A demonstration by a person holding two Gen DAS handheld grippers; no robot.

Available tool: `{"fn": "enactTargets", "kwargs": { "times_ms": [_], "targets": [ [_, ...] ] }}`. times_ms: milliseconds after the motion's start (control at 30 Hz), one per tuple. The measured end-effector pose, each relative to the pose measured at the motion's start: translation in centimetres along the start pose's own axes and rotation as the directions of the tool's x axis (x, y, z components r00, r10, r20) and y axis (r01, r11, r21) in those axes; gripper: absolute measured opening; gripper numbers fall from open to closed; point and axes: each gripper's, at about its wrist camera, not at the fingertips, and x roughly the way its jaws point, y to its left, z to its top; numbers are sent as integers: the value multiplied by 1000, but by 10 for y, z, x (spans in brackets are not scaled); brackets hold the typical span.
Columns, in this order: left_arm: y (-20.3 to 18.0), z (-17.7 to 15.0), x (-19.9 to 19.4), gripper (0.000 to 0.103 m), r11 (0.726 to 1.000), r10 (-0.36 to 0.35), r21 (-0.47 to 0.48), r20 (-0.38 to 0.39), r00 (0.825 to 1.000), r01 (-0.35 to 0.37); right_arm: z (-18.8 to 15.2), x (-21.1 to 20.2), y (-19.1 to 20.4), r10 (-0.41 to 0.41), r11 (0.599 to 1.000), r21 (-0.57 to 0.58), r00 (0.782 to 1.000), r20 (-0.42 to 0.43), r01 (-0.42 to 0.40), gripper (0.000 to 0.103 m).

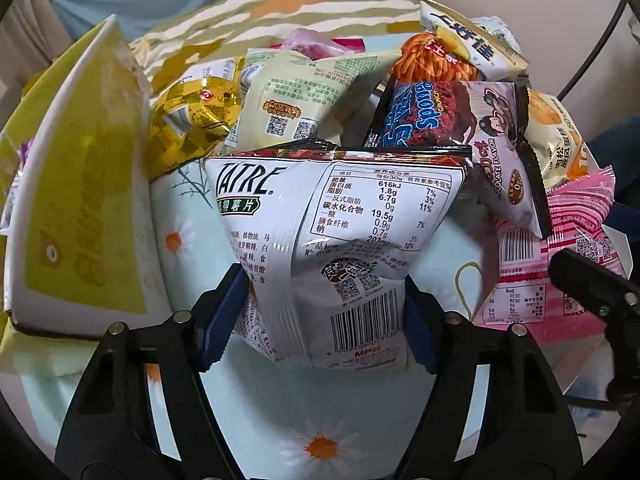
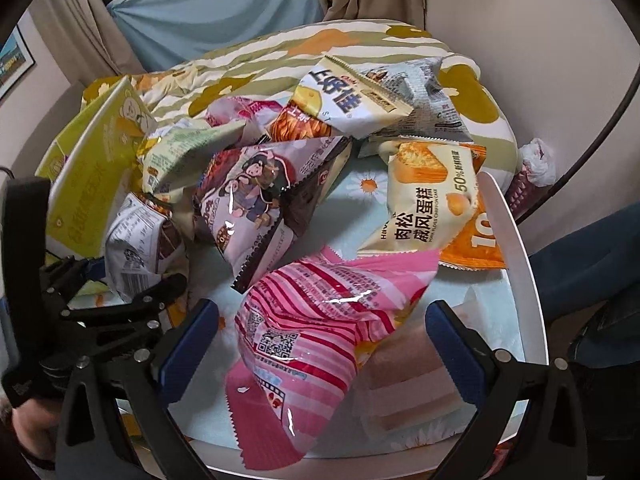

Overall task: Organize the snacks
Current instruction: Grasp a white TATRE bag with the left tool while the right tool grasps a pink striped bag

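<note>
Left gripper [image 1: 326, 312] is clamped on the white chip bag [image 1: 328, 236]; right gripper [image 2: 320, 346] stands apart around the pink packet [image 2: 316, 328]. At ten o'clock a yellow box [image 1: 80, 200] borders the snack pile [image 2: 280, 168].

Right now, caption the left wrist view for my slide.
Left gripper shut on white chip bag before snack pile.

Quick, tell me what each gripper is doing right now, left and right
Left gripper: closed on the white chip bag.
Right gripper: open around the pink striped packet, not gripping it.
</note>
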Motion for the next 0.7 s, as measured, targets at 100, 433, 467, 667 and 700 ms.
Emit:
{"fn": "enactTargets", "kwargs": {
  "times_ms": [100,433,467,667,700],
  "targets": [
    [1,0,0,68,1000,0,4,-1,1000,0,1,4,4,-11,1000,-21,1000,-8,11,103],
    [2,-1,-1,68,1000,8,-8,-4,1000,-8,8,26,17,-56,989,-136,998,-10,54,102],
    [2,-1,-1,68,1000,9,-10,-4,1000,-10,8,28,18,-57,988,-144,998,-16,54,100],
    [1,-2,-1,66,1000,19,-7,-4,1000,-19,10,31,16,-26,988,-154,999,-31,21,82],
    [0,-3,-2,64,1000,22,-3,-3,1000,-22,10,30,15,-18,988,-152,999,-32,13,79]
  ]
}}
